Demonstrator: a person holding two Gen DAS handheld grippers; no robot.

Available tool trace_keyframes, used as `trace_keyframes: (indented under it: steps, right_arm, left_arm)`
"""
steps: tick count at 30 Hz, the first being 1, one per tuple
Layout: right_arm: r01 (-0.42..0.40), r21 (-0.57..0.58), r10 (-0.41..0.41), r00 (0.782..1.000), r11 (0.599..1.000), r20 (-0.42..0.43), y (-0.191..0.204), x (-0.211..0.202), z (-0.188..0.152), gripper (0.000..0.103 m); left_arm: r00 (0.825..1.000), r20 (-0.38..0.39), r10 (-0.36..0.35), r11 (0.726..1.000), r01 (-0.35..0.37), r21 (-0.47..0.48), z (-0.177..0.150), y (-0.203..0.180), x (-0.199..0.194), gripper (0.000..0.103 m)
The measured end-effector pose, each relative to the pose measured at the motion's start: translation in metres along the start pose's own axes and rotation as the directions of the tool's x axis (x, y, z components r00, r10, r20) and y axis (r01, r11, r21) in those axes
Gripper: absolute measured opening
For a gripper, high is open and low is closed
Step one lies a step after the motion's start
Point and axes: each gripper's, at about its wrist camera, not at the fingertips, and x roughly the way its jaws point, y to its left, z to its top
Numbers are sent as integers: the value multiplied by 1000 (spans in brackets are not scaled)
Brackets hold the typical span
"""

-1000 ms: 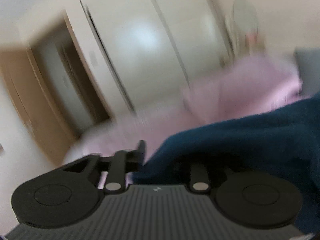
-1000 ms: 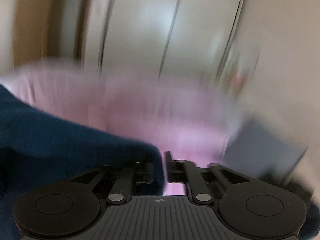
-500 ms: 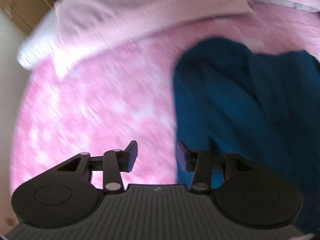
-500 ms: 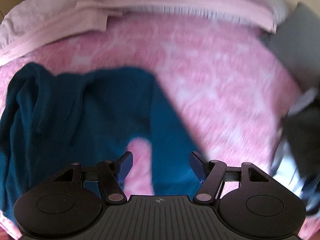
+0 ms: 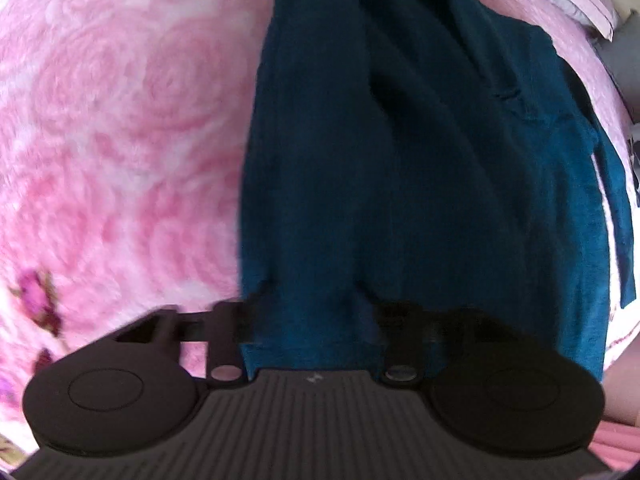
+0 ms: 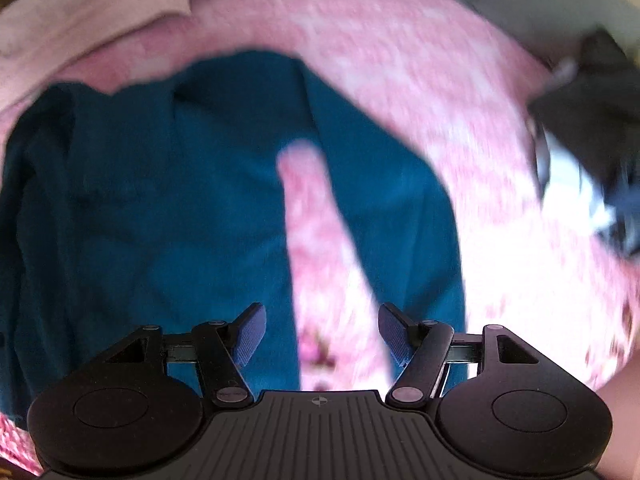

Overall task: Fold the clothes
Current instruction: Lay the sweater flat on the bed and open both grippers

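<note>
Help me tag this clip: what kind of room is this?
Most likely a bedroom: the dark teal garment lies on a fluffy pink rose-patterned bedspread, with pale pink folded bedding along its far edge.

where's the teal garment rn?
Teal garment lies spread on the pink blanket, centre-left in the right wrist view; in the left wrist view its near edge reaches the left gripper.

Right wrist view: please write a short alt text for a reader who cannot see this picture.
Dark teal trousers lie spread on a pink flowered bedspread, with a strip of pink showing between the two legs. The open right tongs hang just above them, nothing between the blue pads. Dark clothes sit at the right edge.
</note>
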Motion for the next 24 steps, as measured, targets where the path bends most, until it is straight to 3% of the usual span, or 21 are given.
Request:
trace_keyframes:
  steps: [2,3,5,7,11,12,14,15,16,20,22,24]
  right_arm:
    - [12,40,-12,1000,999,-6,6,0,-20,66]
    - [16,59,-15,1000,998,-4,8,-2,-29,66]
    - [23,96,-24,1000,995,1,11,-6,-47,66]
    - [38,121,-41,999,992,16,8,-13,-59,66]
    - [74,145,-83,995,987,58,-3,-21,-77,66]
    - [86,148,-96,993,985,63,-6,-20,-82,66]
    - [106,152,-118,990,983,73,-14,-15,-91,66]
    - [118,153,-131,988,981,77,-18,-11,-95,66]
    - [131,156,-145,986,979,81,-22,-6,-100,66]
    - [152,186,-173,979,971,107,-46,12,-110,66]
    - [157,185,-183,974,970,131,-56,18,-112,66]
    - [169,149,-192,968,974,162,-62,23,-113,66]
  left_arm:
    - [999,44,15,998,-18,61,3,4,-9,9]
    - [994,82,71,992,-78,99,7,10,-18,9]
    - [960,184,212,960,-240,146,19,30,-40,9]
    - [897,270,350,909,-395,134,33,56,-60,9]
    - [747,273,606,787,-614,-65,61,126,-92,13]
    - [724,277,632,766,-638,-82,62,133,-98,14]
    - [701,308,643,751,-656,-77,57,131,-106,17]
    - [706,317,634,756,-651,-62,51,126,-106,19]
    - [729,315,607,775,-631,-34,43,117,-101,20]
    - [848,281,450,873,-483,61,7,62,-68,21]
    - [897,248,365,915,-395,82,-10,30,-52,21]
    - [924,227,309,936,-338,101,-23,-1,-40,21]
